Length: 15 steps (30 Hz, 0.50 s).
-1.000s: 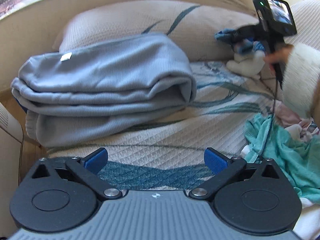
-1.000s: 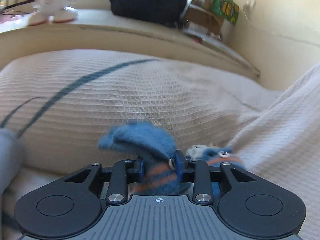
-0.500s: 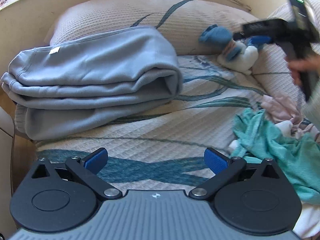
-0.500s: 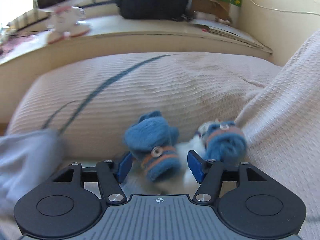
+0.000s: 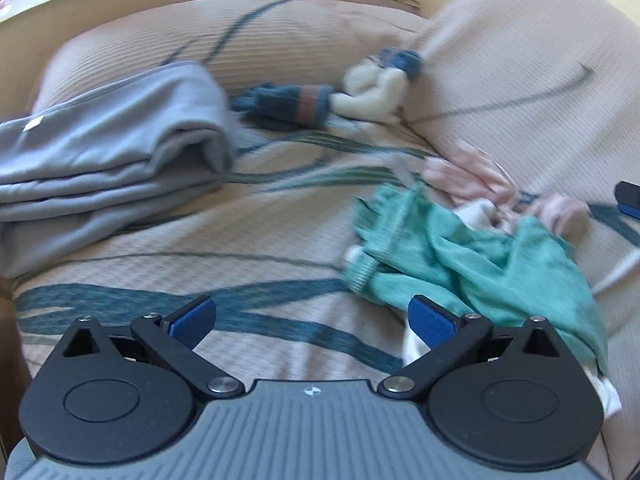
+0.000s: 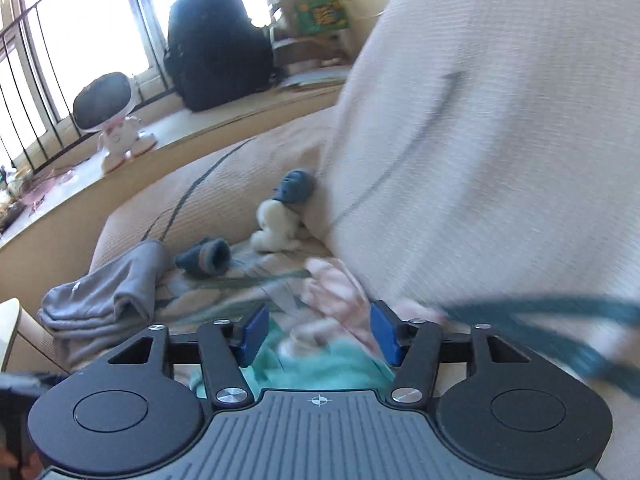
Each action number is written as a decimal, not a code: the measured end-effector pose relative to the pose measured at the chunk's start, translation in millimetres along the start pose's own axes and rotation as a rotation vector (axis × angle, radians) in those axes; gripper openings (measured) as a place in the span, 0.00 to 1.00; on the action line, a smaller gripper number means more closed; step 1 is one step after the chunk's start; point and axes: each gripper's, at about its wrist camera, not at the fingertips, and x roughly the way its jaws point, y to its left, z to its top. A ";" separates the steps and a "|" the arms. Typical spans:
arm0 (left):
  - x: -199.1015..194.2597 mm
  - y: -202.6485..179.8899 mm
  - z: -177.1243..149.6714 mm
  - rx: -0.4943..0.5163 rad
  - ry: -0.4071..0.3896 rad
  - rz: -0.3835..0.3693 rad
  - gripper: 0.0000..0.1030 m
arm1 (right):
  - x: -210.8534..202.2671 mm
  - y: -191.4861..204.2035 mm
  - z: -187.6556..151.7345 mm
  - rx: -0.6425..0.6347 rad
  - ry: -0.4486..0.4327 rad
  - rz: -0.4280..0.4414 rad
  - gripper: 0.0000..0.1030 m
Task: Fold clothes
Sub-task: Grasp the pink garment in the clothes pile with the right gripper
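— So, what does the left wrist view show?

— Its left claw (image 5: 310, 322) stands wide apart, nothing between the pads, over a bed cover (image 5: 240, 248) with teal swirls. A folded grey garment (image 5: 108, 152) lies at the left, against a pillow (image 5: 248, 52). A teal garment (image 5: 480, 260) lies crumpled at the right, beside the right pad, with pink clothes (image 5: 472, 176) just behind it. Farther back, a blue sock (image 5: 288, 106) lies next to a white plush toy (image 5: 372, 92). A bit of the other claw shows at the right edge.

— And the right wrist view?

— Blurred. The right claw (image 6: 318, 336) is parted about halfway; its jaws have just been closing a little, yet they grip nothing. It hangs over the pink clothes (image 6: 336, 292) and the teal garment (image 6: 320, 368), which show between the pads; whether it touches them I cannot tell. The grey garment (image 6: 104, 300) sits at the left, the sock (image 6: 208, 258) and toy (image 6: 276, 224) beyond. A large cushion (image 6: 500, 120) fills the right side. On the sill behind stand a black backpack (image 6: 216, 44) and a small robot figure (image 6: 112, 120).
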 end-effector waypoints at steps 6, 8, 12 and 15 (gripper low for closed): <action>-7.8 -13.2 -13.3 0.009 0.002 -0.010 1.00 | 7.7 -9.1 -4.8 -0.024 -0.027 -0.006 0.28; -12.1 -10.1 -16.3 -0.012 -0.003 -0.021 1.00 | 28.0 -11.0 -3.8 -0.019 -0.004 0.011 0.19; -11.2 -6.6 -17.6 -0.041 0.005 -0.009 1.00 | 75.6 -0.9 0.8 -0.085 0.066 0.005 0.18; -11.3 -5.7 -17.3 -0.032 0.002 0.023 1.00 | 109.3 -1.9 4.4 -0.096 0.108 -0.059 0.21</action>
